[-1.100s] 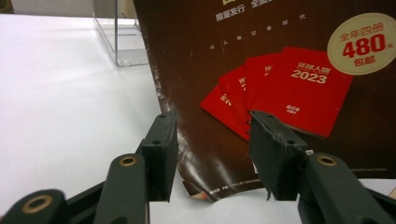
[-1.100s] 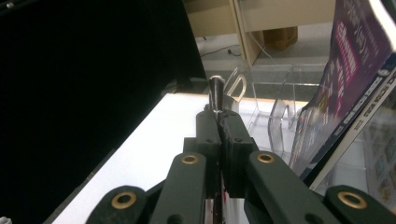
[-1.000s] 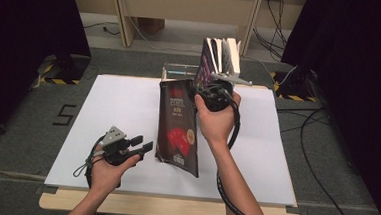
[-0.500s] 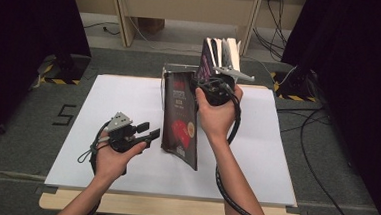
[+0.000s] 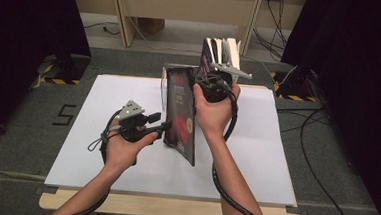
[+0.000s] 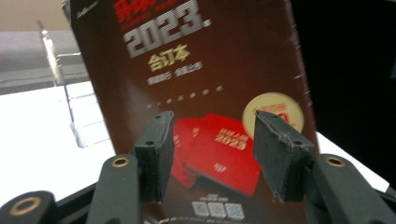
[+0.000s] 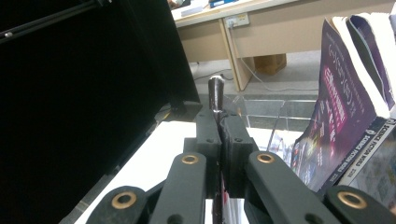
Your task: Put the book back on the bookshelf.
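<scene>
Right gripper (image 5: pixel 200 83): we see it clenched on the top edge of the dark red book (image 5: pixel 182 114).
Book: held upright above the white table (image 5: pixel 275 158), in front of the clear rack (image 7: pixel 261 109) of magazines (image 7: pixel 341 126).
Left gripper (image 5: pixel 166 126): released; its jaws have just been opening and point at the book's cover, with nothing gripped.

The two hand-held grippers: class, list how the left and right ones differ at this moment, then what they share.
1. Jaws: the left hand-held gripper stands open and has just been opening; the right hand-held gripper is shut.
2. Load: the right clamps the top edge of the dark red 2023 magazine; the left holds nothing, facing its cover.
3. Place: the left sits nearer the person, the right farther back.
Shared: black jaws, trailing cables.
</scene>
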`<action>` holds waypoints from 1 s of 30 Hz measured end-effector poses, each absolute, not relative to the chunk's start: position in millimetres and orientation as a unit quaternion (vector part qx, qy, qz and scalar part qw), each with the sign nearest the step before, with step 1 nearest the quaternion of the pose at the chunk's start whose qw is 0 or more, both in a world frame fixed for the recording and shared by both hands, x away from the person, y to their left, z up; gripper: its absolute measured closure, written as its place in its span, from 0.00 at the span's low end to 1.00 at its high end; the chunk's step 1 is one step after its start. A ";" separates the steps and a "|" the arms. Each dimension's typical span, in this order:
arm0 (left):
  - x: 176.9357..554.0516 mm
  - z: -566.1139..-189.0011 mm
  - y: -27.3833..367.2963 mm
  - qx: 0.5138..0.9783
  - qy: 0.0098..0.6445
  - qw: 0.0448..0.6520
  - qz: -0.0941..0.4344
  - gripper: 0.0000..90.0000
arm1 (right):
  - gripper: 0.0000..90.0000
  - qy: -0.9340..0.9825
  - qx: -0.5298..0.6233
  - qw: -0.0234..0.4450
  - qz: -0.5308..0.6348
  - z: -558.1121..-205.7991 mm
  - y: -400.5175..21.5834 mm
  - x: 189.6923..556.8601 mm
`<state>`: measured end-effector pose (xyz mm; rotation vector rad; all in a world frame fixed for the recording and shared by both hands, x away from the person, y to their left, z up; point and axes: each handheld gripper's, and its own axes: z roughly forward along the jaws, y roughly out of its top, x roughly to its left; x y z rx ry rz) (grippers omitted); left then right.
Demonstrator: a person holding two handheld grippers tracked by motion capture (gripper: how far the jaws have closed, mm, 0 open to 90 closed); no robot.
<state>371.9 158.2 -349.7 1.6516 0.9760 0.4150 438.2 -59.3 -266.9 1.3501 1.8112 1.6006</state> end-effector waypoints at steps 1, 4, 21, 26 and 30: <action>372.6 -347.9 155.7 0.701 0.411 0.555 0.177 0.52 | 0.98 0.642 0.479 0.186 0.569 -266.8 -59.0 438.4; 375.0 -341.7 146.1 0.703 0.405 0.556 0.178 0.52 | 0.98 0.637 0.483 0.188 0.571 -266.3 -58.1 439.4; 394.0 -329.3 117.6 0.704 0.405 0.558 0.169 0.48 | 0.98 0.629 0.487 0.209 0.569 -267.4 -51.1 444.9; 396.3 -326.7 112.6 0.706 0.401 0.556 0.179 0.48 | 0.98 0.628 0.486 0.213 0.569 -265.9 -49.2 445.1; 394.9 -321.4 108.1 0.708 0.397 0.552 0.192 0.48 | 0.98 0.628 0.484 0.214 0.571 -264.3 -46.9 444.6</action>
